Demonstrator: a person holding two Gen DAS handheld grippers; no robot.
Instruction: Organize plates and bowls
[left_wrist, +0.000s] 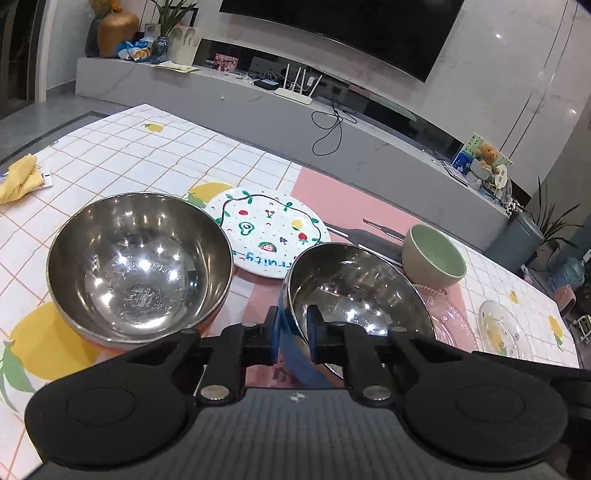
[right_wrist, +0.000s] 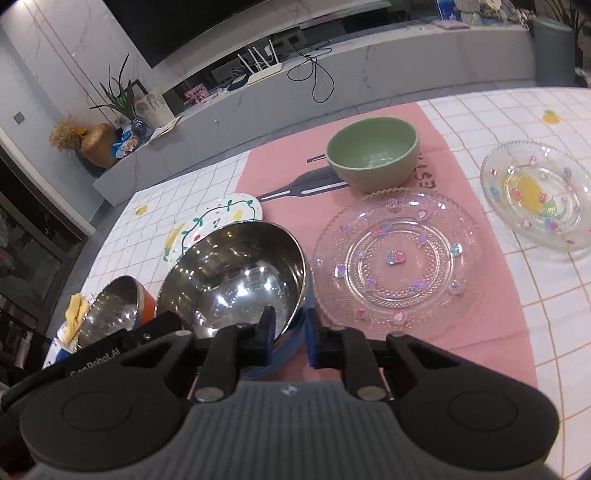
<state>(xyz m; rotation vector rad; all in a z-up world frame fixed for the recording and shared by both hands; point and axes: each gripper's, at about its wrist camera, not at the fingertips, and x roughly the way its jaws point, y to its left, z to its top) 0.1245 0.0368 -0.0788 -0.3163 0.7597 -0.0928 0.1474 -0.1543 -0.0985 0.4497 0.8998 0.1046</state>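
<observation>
A steel bowl with a blue outside (left_wrist: 354, 291) (right_wrist: 236, 280) sits on the pink mat. My left gripper (left_wrist: 293, 328) is shut on its near rim, one finger inside and one on the blue wall. My right gripper (right_wrist: 290, 328) is shut on the same bowl's rim at its right side. A larger steel bowl with an orange outside (left_wrist: 136, 266) (right_wrist: 114, 314) stands to its left. Behind them lies a white fruit-pattern plate (left_wrist: 266, 225) (right_wrist: 221, 218). A green bowl (left_wrist: 432, 258) (right_wrist: 373, 155) stands farther back, with a large clear glass plate (right_wrist: 399, 258) to the blue bowl's right.
A smaller clear glass plate (right_wrist: 535, 195) (left_wrist: 498, 328) lies on the tiled cloth at the far right. A yellow cloth (left_wrist: 20, 177) sits near the table's left edge. Beyond the table runs a low grey TV cabinet (left_wrist: 258, 107).
</observation>
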